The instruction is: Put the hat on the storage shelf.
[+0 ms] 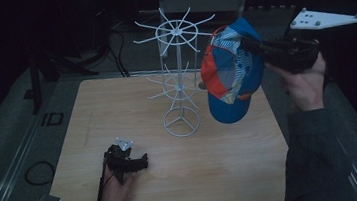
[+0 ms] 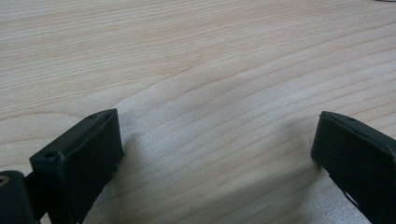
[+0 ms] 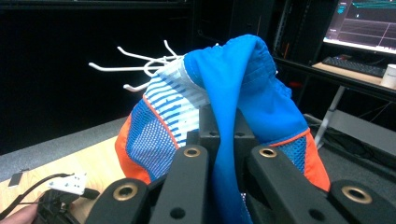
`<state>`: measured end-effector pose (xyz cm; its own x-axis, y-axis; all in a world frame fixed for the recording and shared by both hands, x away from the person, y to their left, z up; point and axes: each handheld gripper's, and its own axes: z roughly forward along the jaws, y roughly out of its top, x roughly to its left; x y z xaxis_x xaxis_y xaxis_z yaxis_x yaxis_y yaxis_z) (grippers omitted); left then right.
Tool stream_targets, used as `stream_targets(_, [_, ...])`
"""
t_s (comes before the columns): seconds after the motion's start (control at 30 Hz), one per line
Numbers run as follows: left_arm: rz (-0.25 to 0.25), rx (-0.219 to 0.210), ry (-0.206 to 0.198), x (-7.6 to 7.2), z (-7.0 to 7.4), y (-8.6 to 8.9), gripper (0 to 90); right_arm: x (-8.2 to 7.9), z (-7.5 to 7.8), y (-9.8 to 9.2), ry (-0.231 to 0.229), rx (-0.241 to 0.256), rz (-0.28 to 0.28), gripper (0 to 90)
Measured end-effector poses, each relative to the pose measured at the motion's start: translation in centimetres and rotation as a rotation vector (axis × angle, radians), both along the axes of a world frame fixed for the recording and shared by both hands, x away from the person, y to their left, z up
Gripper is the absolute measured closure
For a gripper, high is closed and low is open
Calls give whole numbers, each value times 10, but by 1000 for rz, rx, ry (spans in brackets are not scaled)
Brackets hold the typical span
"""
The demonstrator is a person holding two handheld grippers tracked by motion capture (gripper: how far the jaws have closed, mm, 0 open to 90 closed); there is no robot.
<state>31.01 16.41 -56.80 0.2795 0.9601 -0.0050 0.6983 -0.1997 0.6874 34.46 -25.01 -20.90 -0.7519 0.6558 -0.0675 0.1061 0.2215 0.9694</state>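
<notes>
A blue, orange and white cap [image 1: 231, 75] hangs in the air at the right of the white wire hook stand [image 1: 178, 75], close to its upper hooks. My right gripper [image 1: 251, 45] is shut on the cap's blue fabric [image 3: 229, 140], which is pinched between its jaws; white hooks [image 3: 140, 65] of the stand show just behind the cap. My left gripper [image 1: 142, 160] rests low on the wooden table [image 1: 214, 177] at the front left, open, with bare wood [image 2: 219, 140] between its fingers.
The stand's round base [image 1: 182, 121] sits mid-table. A dark floor with cables [image 1: 38, 173] surrounds the table. A desk with a monitor [image 3: 366, 21], a keyboard and a white cup stands beyond the cap.
</notes>
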Motion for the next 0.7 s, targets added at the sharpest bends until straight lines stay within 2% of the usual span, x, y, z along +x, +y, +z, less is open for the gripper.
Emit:
stream_targets(0.17, [-3, 3, 2, 0, 0, 0, 24, 14, -10, 8, 48, -34, 8, 880])
stream_targets(0.33, [-2, 2, 4, 0, 0, 0, 24, 21, -24, 13, 92, -74, 17, 845])
stream_targets(0.4, [-3, 2, 4, 0, 0, 0, 24, 23, -28, 12, 115, -83, 14, 759])
stream_targets(0.47, [-3, 2, 4, 0, 0, 0, 24, 24, -32, 11, 133, -102, 12, 604])
stream_targets(0.57, [-1, 0, 2, 0, 0, 0, 24, 23, -38, 11, 147, -141, -17, 431])
stream_targets(0.7, [-1, -1, 2, 0, 0, 0, 24, 22, -44, 10, 156, -174, -66, 300])
